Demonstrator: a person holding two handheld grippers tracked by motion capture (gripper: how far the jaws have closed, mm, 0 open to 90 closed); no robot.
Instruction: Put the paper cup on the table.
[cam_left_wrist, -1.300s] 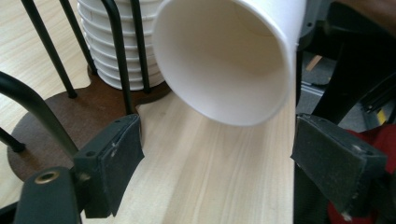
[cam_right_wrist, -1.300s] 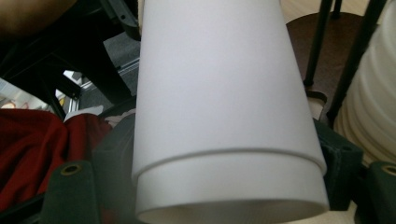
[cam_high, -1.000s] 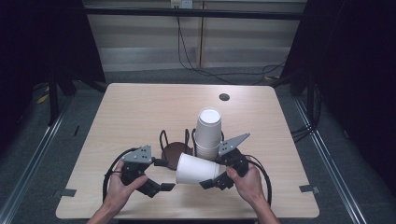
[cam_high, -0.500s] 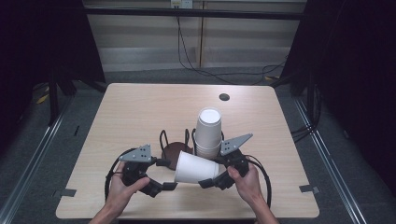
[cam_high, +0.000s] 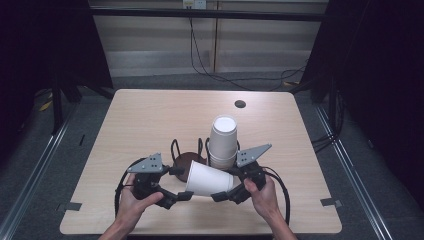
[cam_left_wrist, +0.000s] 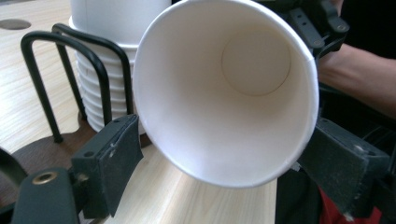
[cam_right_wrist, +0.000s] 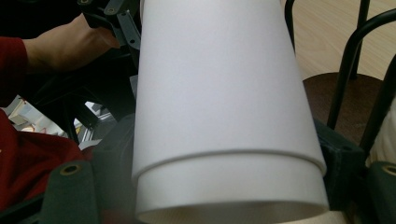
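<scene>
cup (cam_left_wrist: 224, 93): matt white paper | table (cam_high: 150, 120): pale wood grain | rack (cam_left_wrist: 70, 70): glossy black wire

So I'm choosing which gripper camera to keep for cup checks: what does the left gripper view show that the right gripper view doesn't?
The left gripper view looks into the paper cup's open mouth to its inner bottom, with the stack of cups in the wire holder behind. The right gripper view shows the cup's outer wall and a second cup nested at its narrow end. Both show jaws flanking the cup, the holder's brown base and the opposite hand.
</scene>
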